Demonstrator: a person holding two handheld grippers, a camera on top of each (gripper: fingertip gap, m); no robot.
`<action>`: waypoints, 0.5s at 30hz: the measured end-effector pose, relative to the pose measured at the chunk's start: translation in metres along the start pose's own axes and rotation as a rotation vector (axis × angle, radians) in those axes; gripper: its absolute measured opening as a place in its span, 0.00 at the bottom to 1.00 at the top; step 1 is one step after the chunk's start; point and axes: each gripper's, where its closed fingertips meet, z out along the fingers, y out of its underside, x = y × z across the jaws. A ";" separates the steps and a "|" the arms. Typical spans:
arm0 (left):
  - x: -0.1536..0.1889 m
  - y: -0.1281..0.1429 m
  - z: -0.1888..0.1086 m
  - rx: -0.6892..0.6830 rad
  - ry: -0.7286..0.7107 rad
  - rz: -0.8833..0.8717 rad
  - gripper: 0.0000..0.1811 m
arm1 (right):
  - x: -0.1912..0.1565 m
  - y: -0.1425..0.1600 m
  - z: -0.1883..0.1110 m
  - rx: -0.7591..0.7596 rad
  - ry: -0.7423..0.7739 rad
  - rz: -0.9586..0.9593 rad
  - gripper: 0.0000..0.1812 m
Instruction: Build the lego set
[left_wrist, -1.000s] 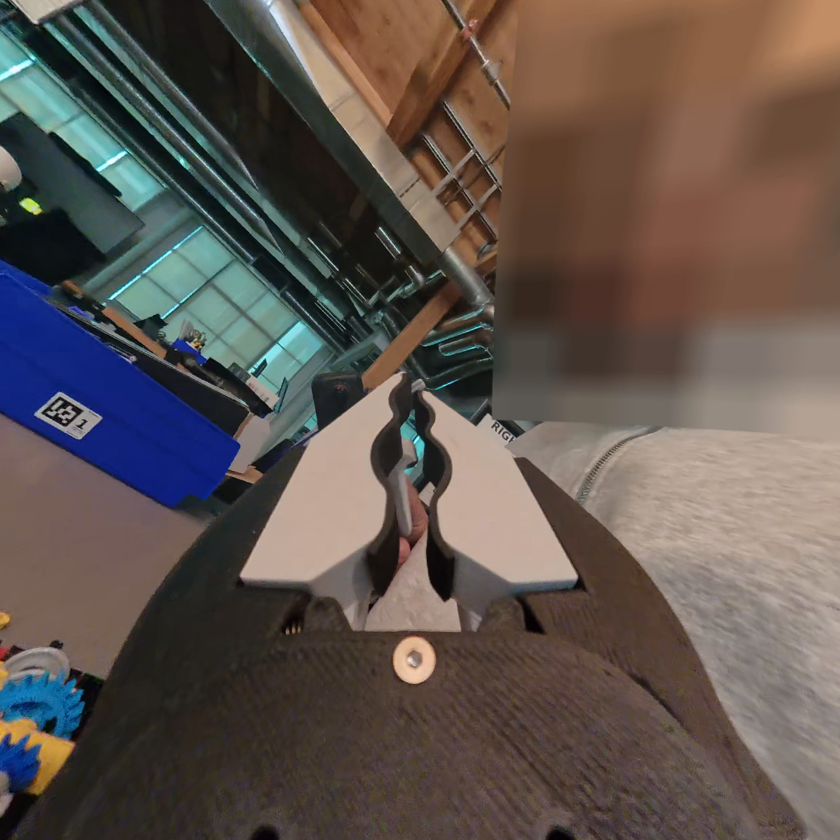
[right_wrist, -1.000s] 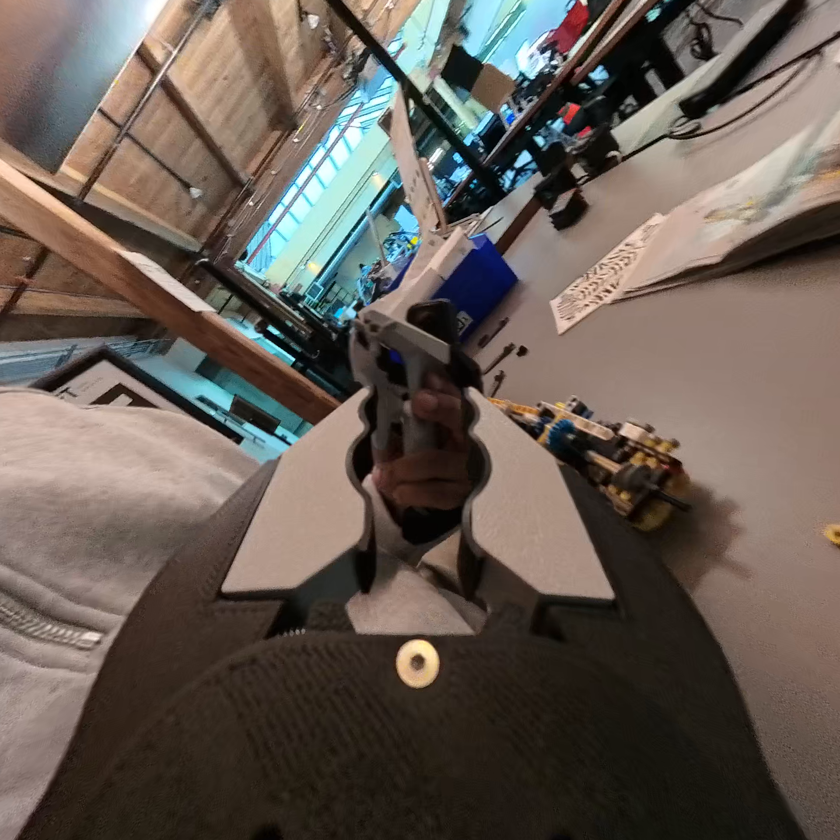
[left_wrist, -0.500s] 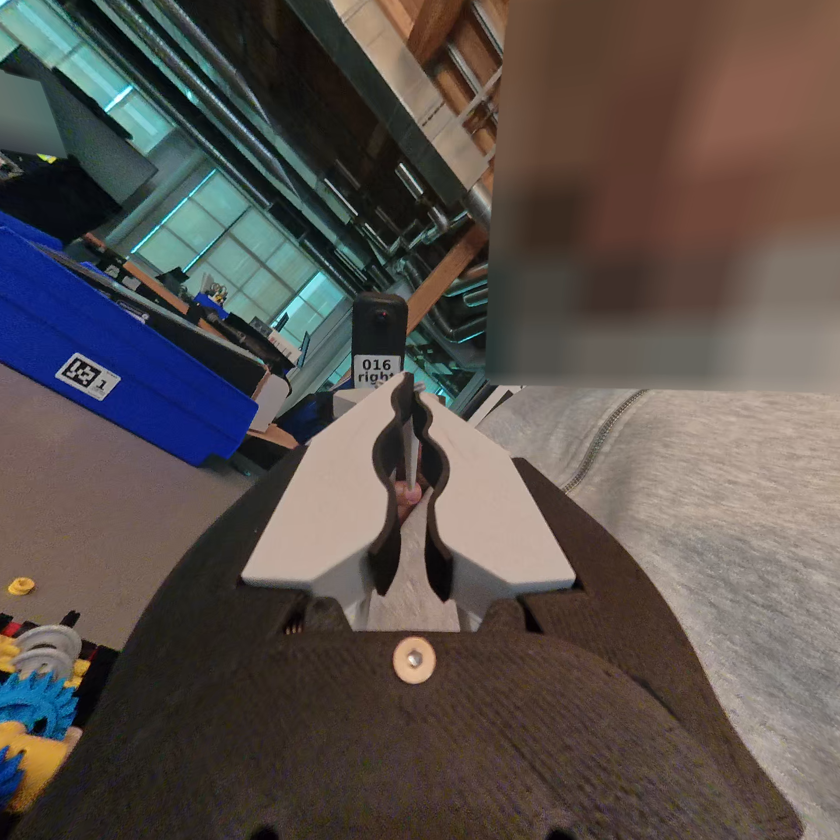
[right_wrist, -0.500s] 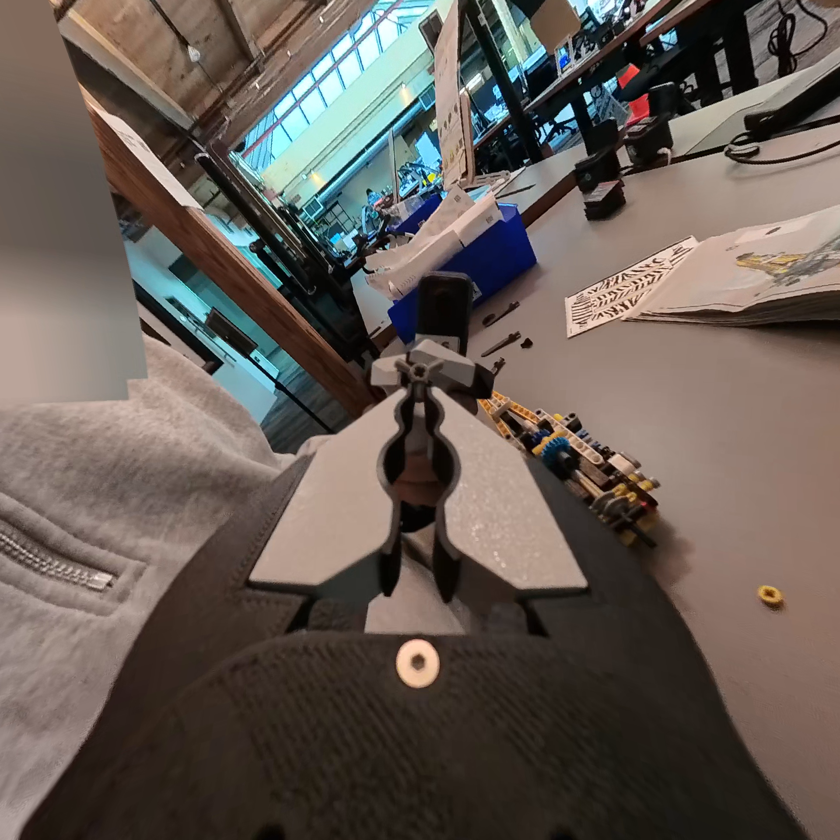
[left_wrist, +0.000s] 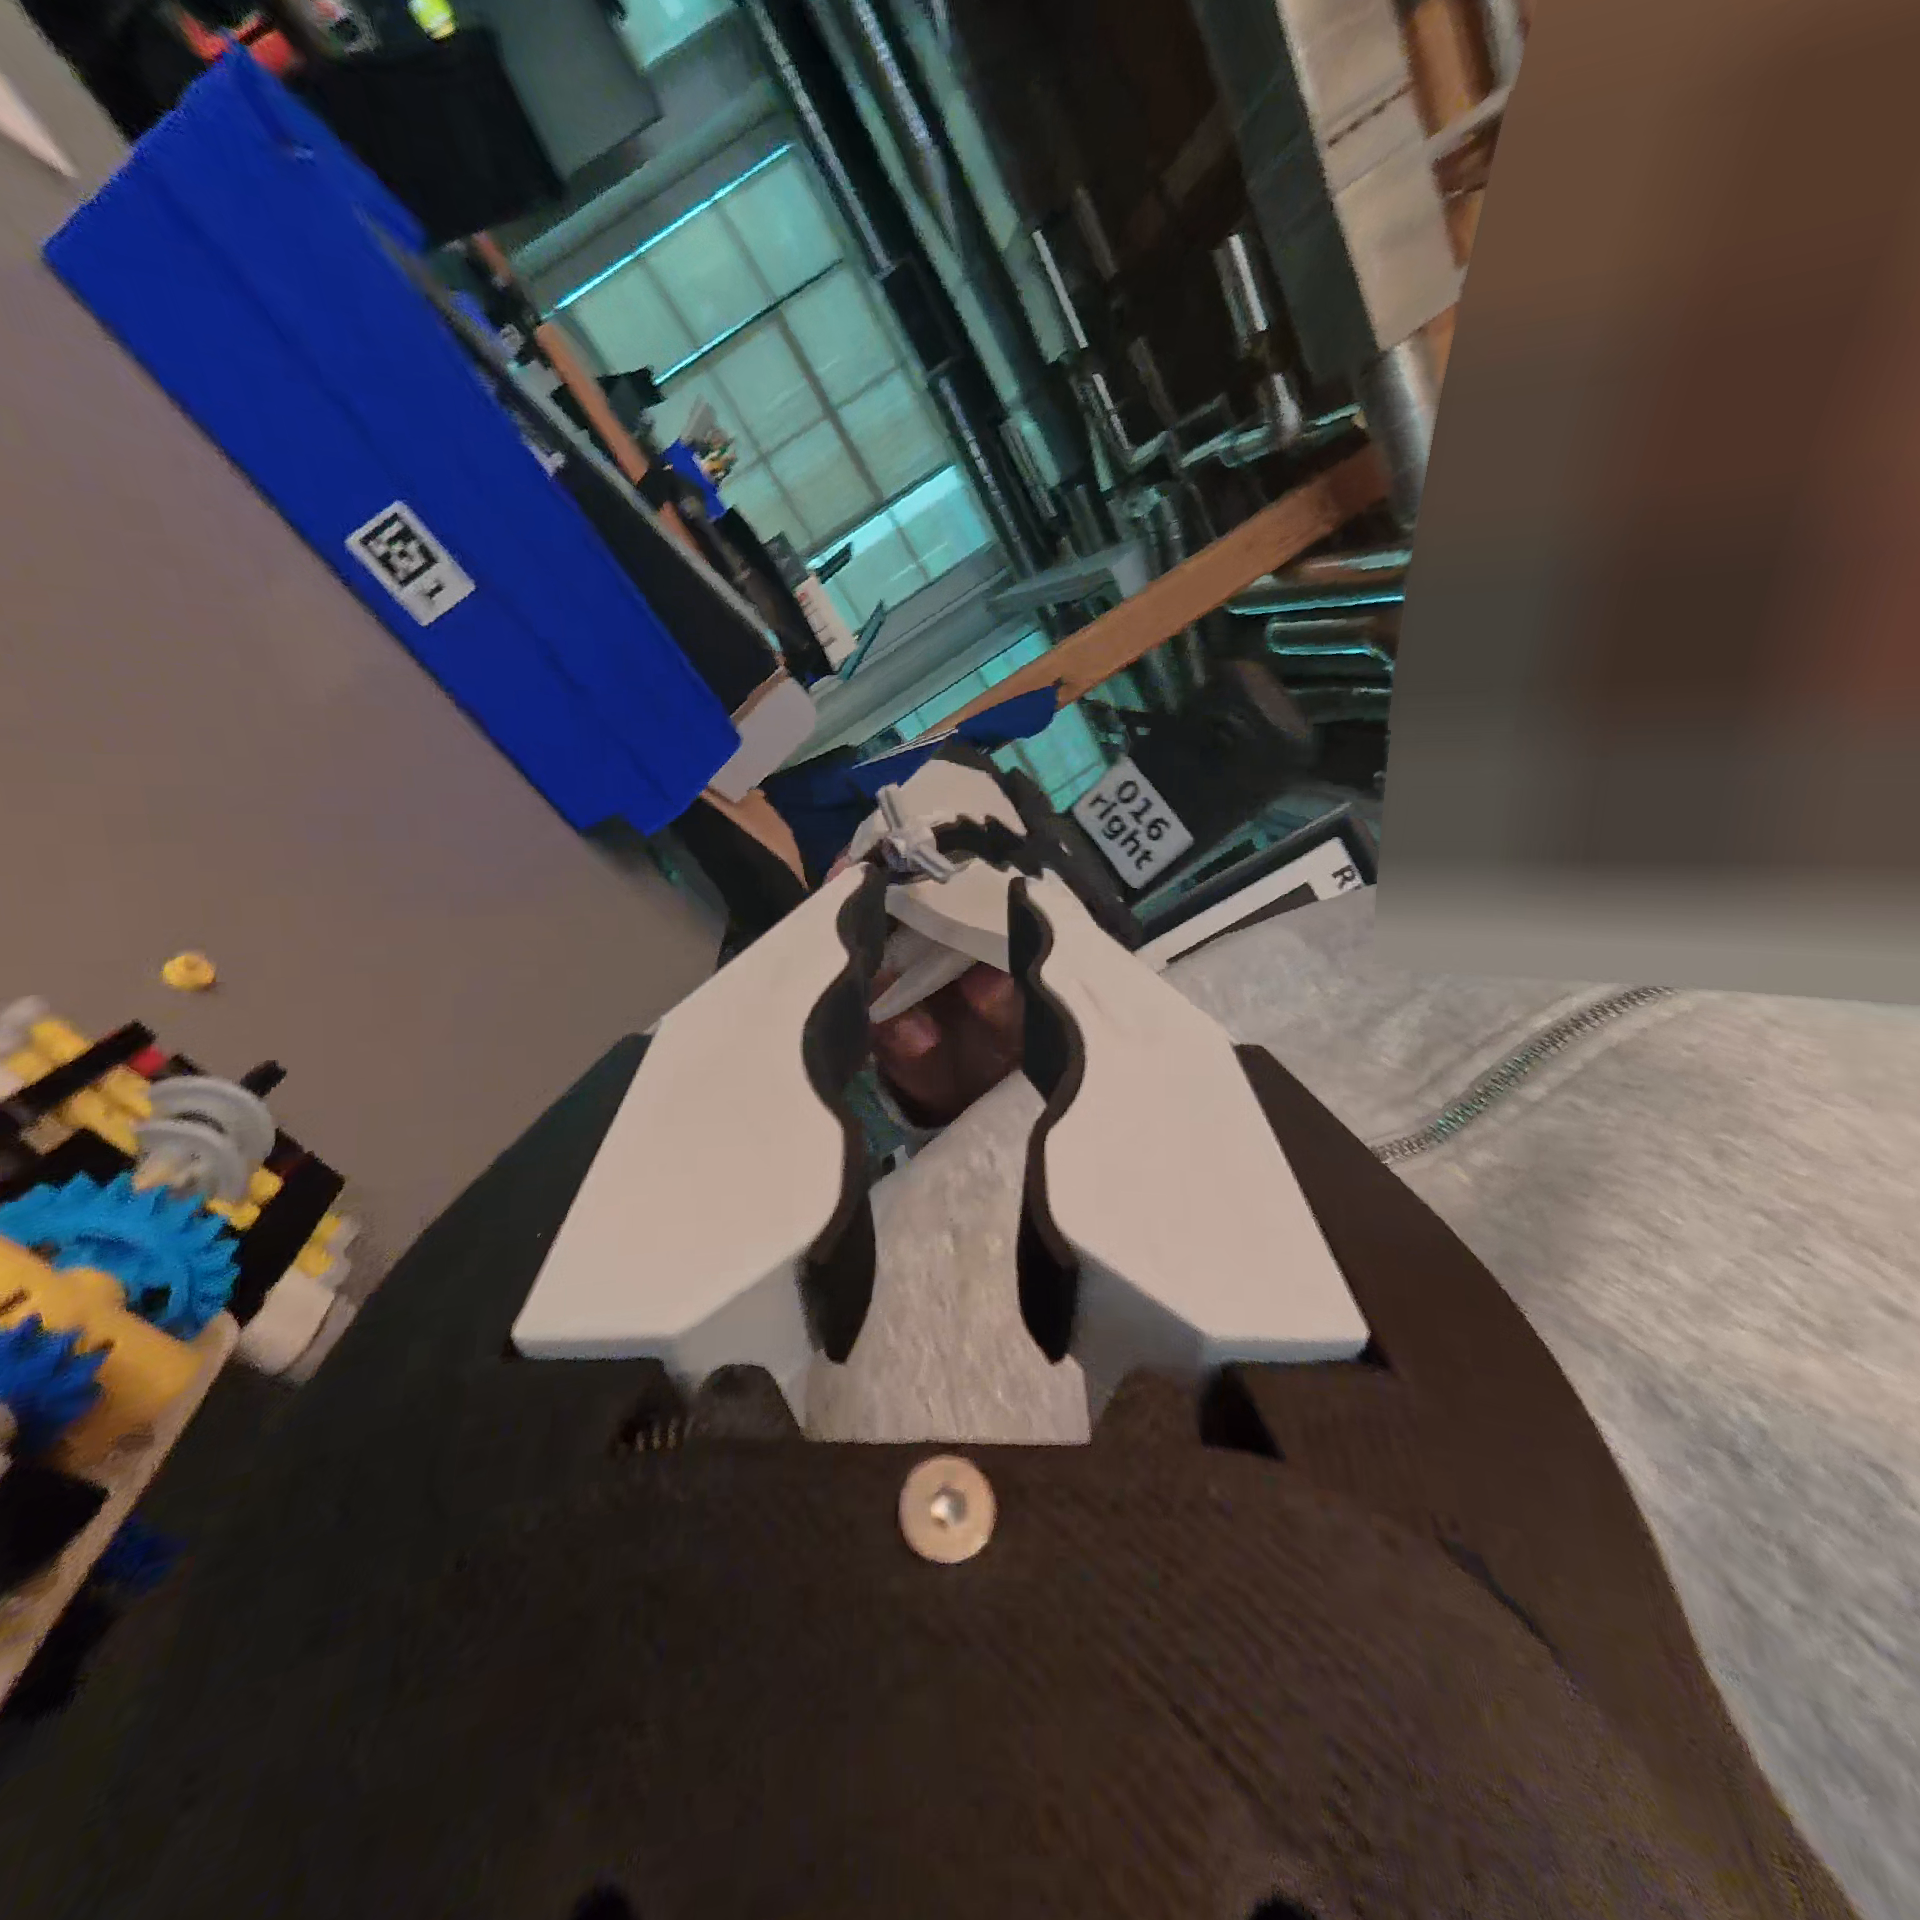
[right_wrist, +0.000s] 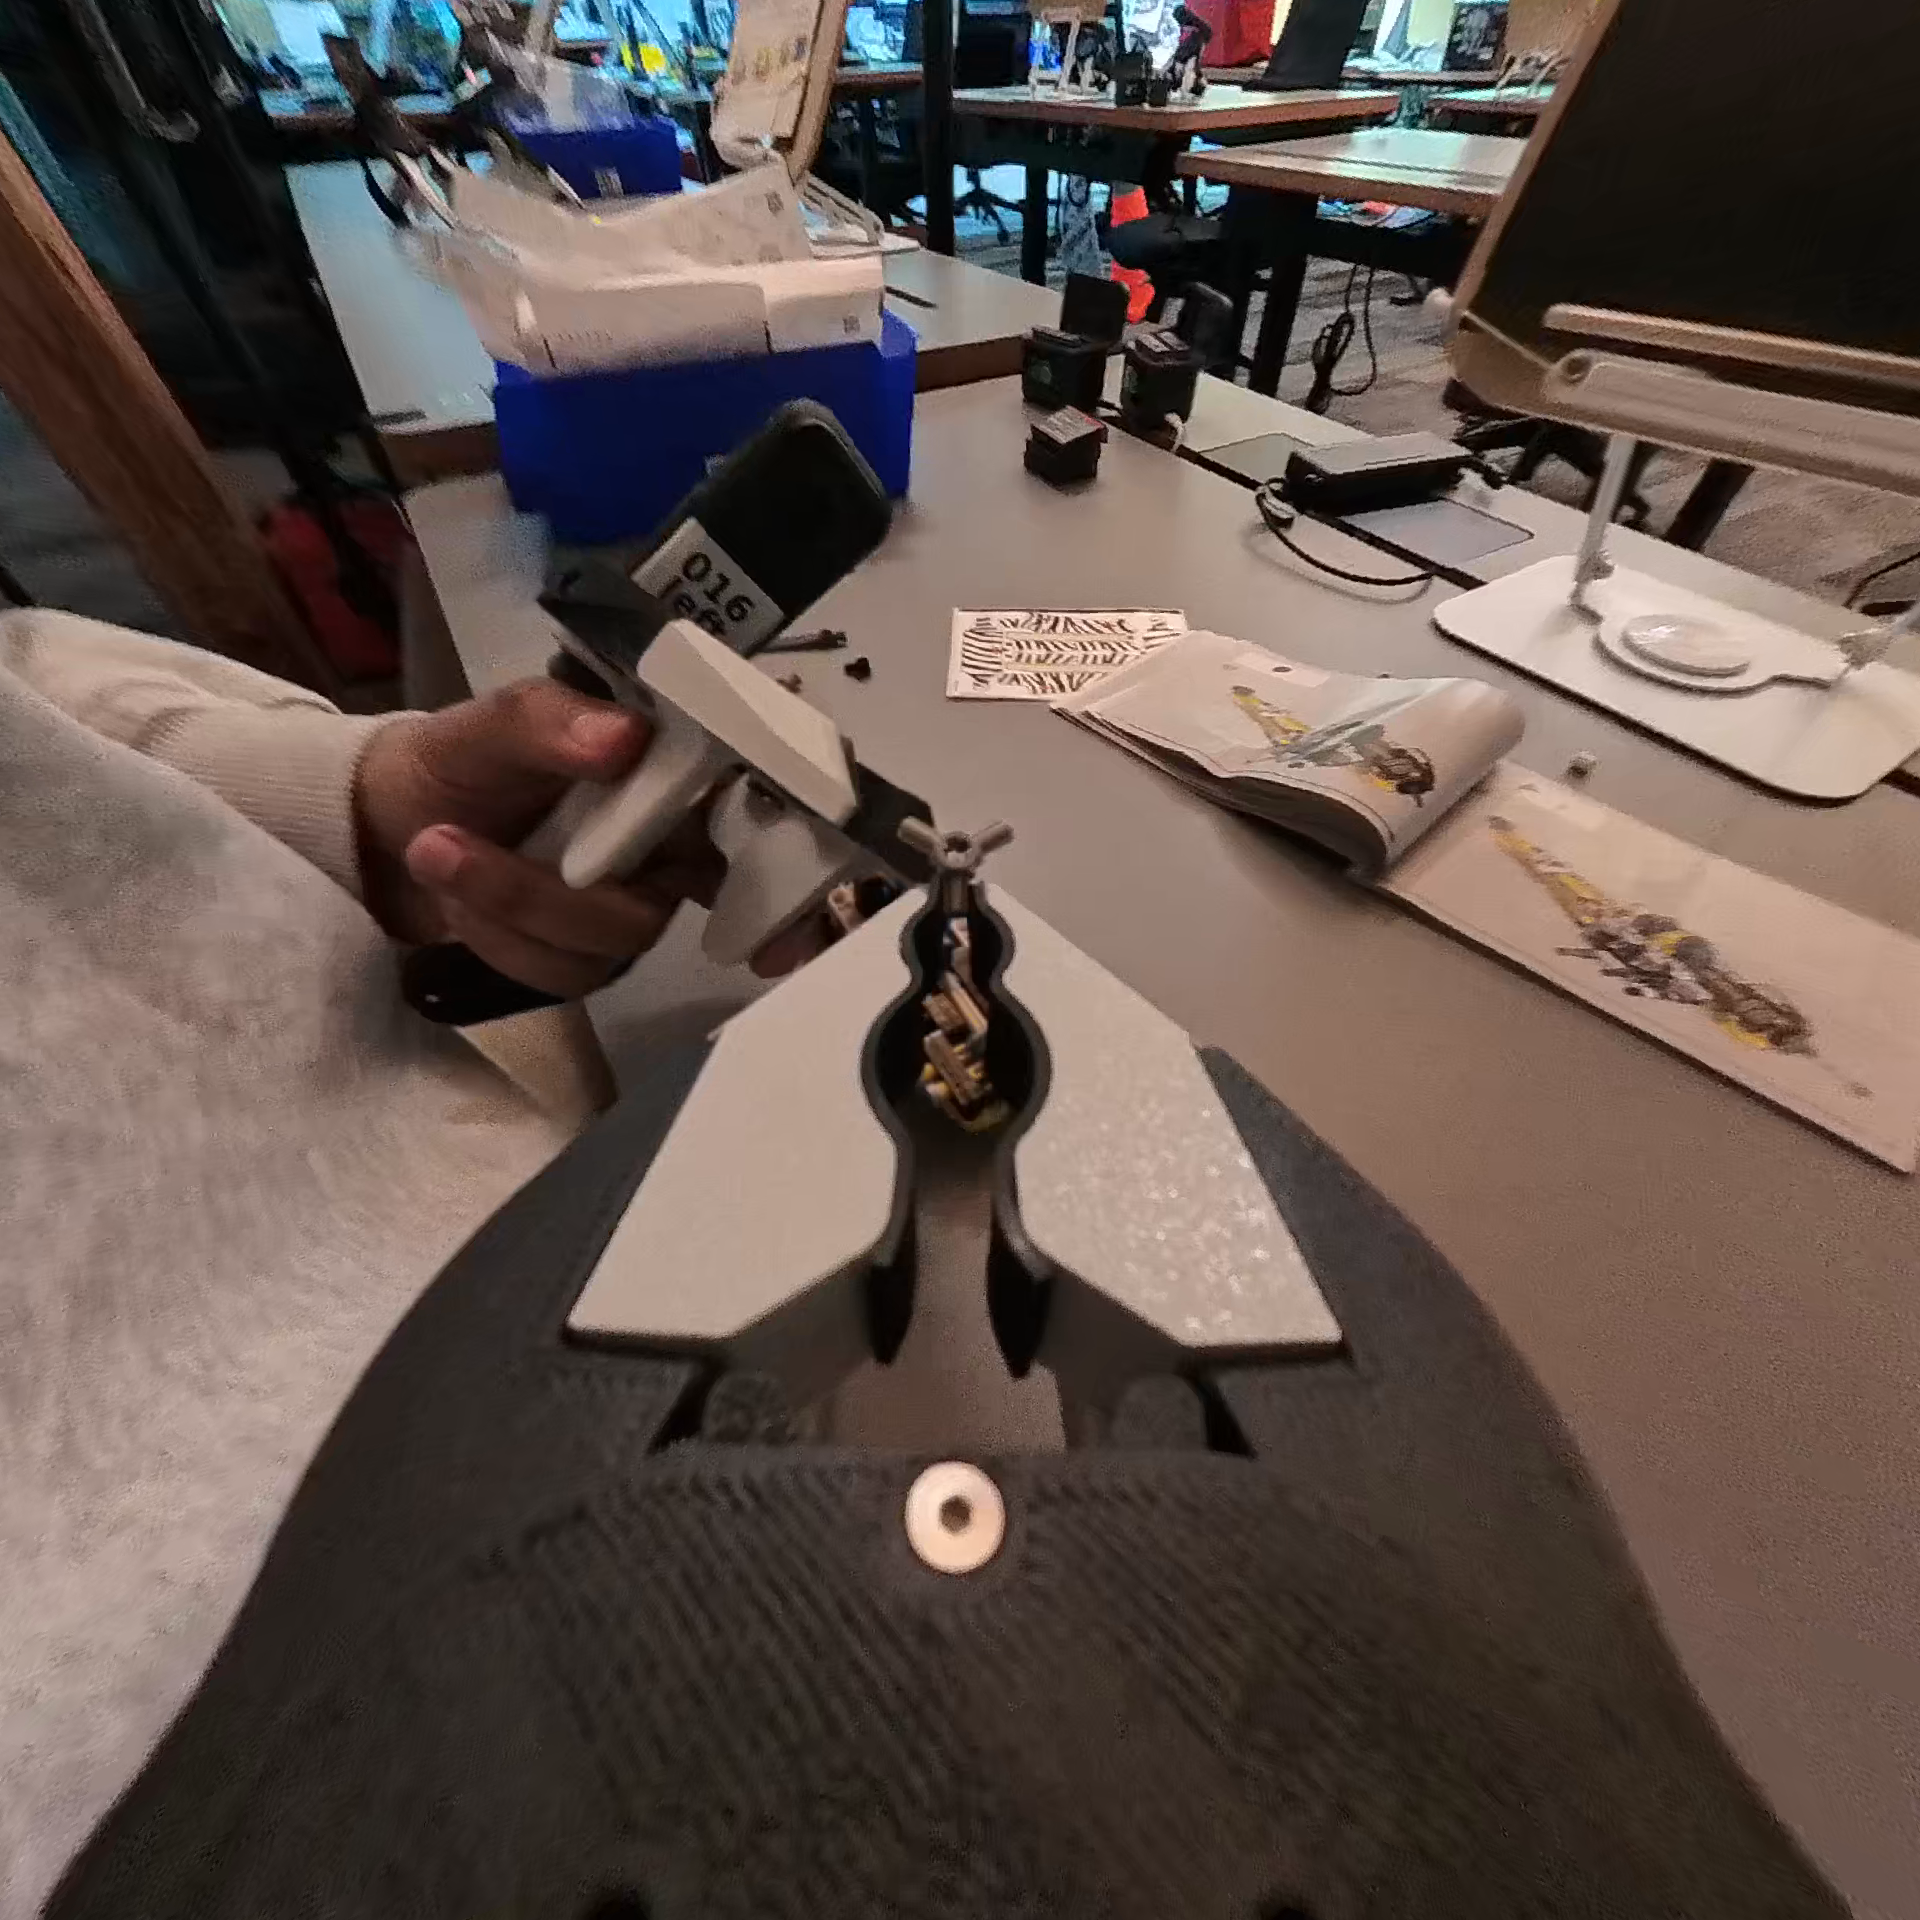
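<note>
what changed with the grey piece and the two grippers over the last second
The left gripper opened and let go of the small grey lego piece; the right gripper closed on it and now holds it alone at its fingers' tips. The half-built lego model stayed on the table.

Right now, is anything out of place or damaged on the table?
A small yellow round piece lies loose on the grey table, apart from the partly built model. A few dark pins are scattered near the blue bin. Nothing looks broken.
</note>
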 end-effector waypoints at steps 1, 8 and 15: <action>-0.002 0.001 0.000 0.001 -0.021 -0.008 0.12 | -0.001 0.002 0.001 -0.011 0.010 -0.016 0.01; -0.020 0.015 -0.001 -0.072 -0.199 -0.060 0.04 | -0.010 0.023 -0.001 -0.033 -0.017 0.116 0.01; -0.027 0.024 -0.004 -0.089 -0.249 -0.119 0.02 | -0.014 0.036 -0.001 -0.049 -0.005 0.160 0.01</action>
